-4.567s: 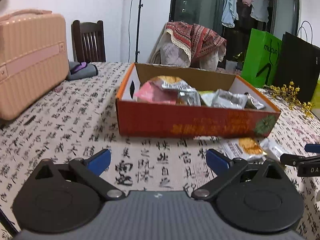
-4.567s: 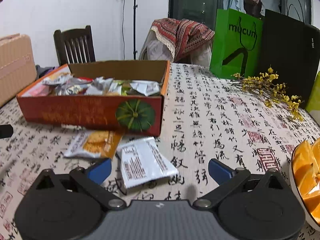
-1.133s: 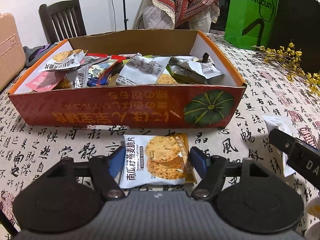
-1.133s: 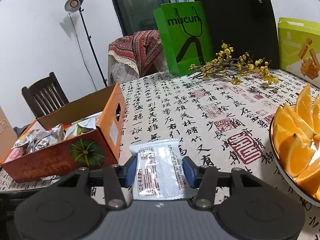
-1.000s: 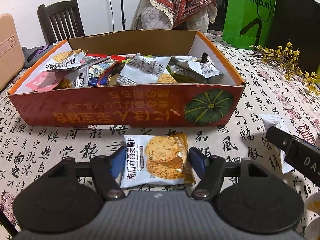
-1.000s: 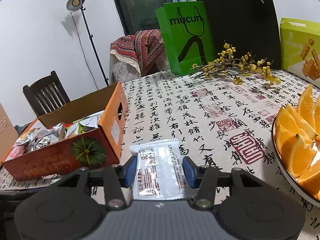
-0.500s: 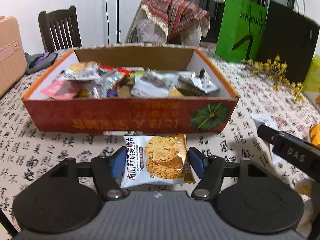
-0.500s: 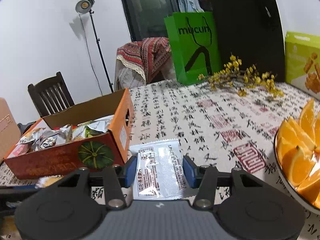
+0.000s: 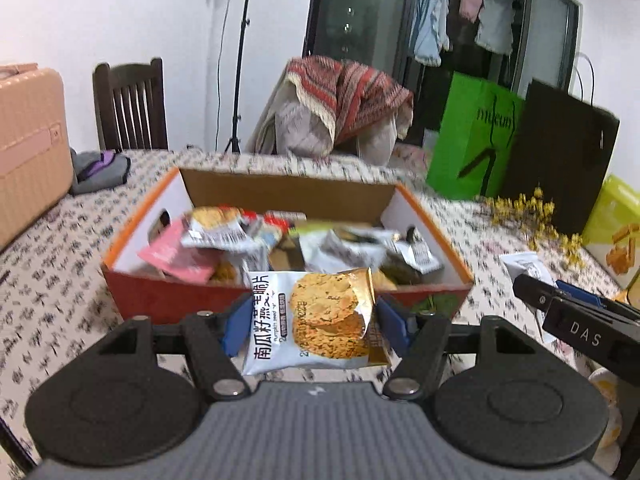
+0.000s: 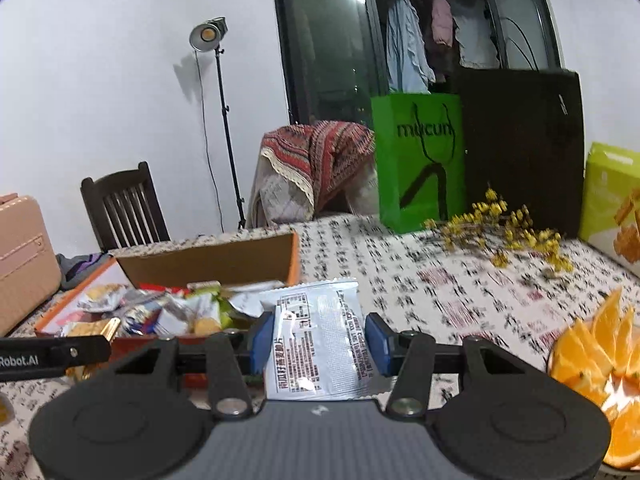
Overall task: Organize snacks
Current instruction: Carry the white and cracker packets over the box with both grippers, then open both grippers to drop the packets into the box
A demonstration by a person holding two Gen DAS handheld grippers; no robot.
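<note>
— Left gripper (image 9: 310, 322), item one: what do you have in it?

— Your blue pads (image 9: 234, 322) are clamped on the two side edges of a pumpkin-seed crisp packet (image 9: 310, 320), white and gold, printed face up, lifted clear of the calligraphy-print tablecloth (image 9: 48, 280). It hangs at the near wall of the orange snack box (image 9: 168, 300), its far end just over the rim.

— Right gripper (image 10: 318, 344)?

— Closed on a white snack sachet (image 10: 316, 340), label side up, held by its edges between your pads (image 10: 376, 344). It sits beside the box's right end, above the cloth; in the left wrist view its black body (image 9: 580, 332) shows at the right.

— Next out, the box?

— Open-topped, cardboard inside, heaped with loose wrappers (image 9: 224, 232) in silver, pink and green.

— Right of that?

— Plate of orange wedges (image 10: 600, 364) at your near right, yellow dried flower sprigs (image 10: 504, 220) beyond, then a lime-green snack carton (image 10: 612, 200).

— Far row?

— Green mucun paper bag (image 10: 420, 160), black bag (image 10: 520, 140), a chair draped in a red patterned throw (image 10: 316, 160), a dark wooden chair (image 10: 120, 208), a lamp on a stand (image 10: 208, 34), a pink case (image 9: 28, 140) at far left.
</note>
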